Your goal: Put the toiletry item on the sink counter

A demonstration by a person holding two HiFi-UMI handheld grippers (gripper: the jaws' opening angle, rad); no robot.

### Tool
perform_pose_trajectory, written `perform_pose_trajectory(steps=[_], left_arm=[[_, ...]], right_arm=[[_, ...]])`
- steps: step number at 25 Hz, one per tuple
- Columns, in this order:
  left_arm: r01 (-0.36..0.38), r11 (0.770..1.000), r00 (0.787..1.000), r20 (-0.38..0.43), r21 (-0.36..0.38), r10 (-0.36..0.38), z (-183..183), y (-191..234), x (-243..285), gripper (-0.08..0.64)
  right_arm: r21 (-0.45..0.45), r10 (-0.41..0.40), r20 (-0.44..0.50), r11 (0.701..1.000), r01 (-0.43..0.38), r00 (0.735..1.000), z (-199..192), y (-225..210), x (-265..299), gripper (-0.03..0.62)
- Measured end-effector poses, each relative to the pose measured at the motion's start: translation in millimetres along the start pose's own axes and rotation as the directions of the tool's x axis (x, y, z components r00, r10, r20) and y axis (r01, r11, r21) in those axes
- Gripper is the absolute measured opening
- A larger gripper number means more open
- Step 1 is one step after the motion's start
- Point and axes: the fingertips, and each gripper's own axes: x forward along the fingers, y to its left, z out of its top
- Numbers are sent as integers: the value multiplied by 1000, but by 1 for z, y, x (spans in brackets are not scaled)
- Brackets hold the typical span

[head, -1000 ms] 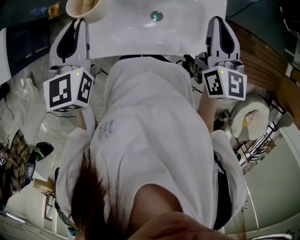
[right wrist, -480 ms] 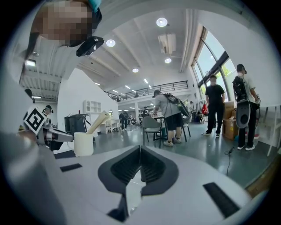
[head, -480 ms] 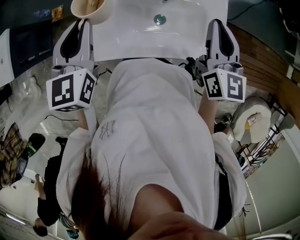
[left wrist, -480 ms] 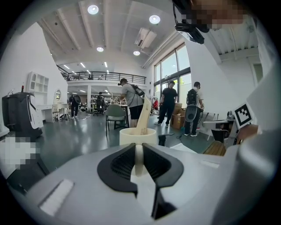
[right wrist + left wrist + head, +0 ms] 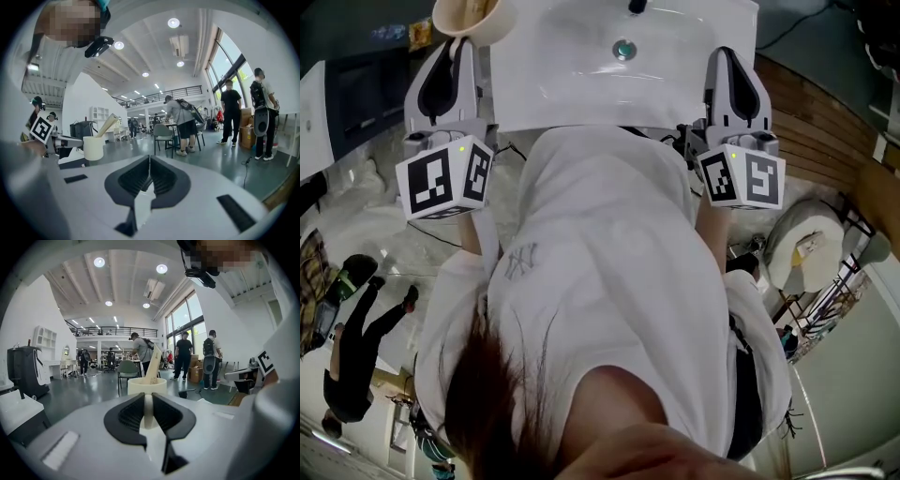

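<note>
Looking down past the white shirt (image 5: pixel 600 234), which fills the middle and covers the near edge of the sink (image 5: pixel 572 89), we see both grippers pointing forward on either side of it. Now the left gripper (image 5: pixel 457 47) is clamped on the handle (image 5: pixel 148 409) of the cream cup (image 5: pixel 473 21). That cup is at the sink's left edge, resting or lifted I can't tell. Leaning inside it is a pale tube (image 5: pixel 153 365). Over by the sink's right edge, the right gripper (image 5: pixel 729 54) has its jaws together with nothing between them. The drain (image 5: pixel 624 49) shows in the basin. Off left, a person in black (image 5: pixel 352 347) is on the glossy floor. Farther out are a green chair (image 5: pixel 127 370) and people (image 5: pixel 183 355) standing by tall windows.
</note>
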Motion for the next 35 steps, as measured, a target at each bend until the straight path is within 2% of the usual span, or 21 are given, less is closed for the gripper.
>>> perform_pose_trajectory(steps=[16,25,35], left_arm=[[-53,999,995,91,10,52,-6,27,42,55],[-100,995,988,118,-22,102,-41,44,67,55],[-47,998,990,137,28,43,-62,39,88,55]], right_arm=[[4,-18,-17,1000,18,1000,-4,-2,2,11],[1,-20,-30,1000,20,999,-10,-3,4,11],[-3,-12,-44,1000,12,999,-7,-6,11,11]])
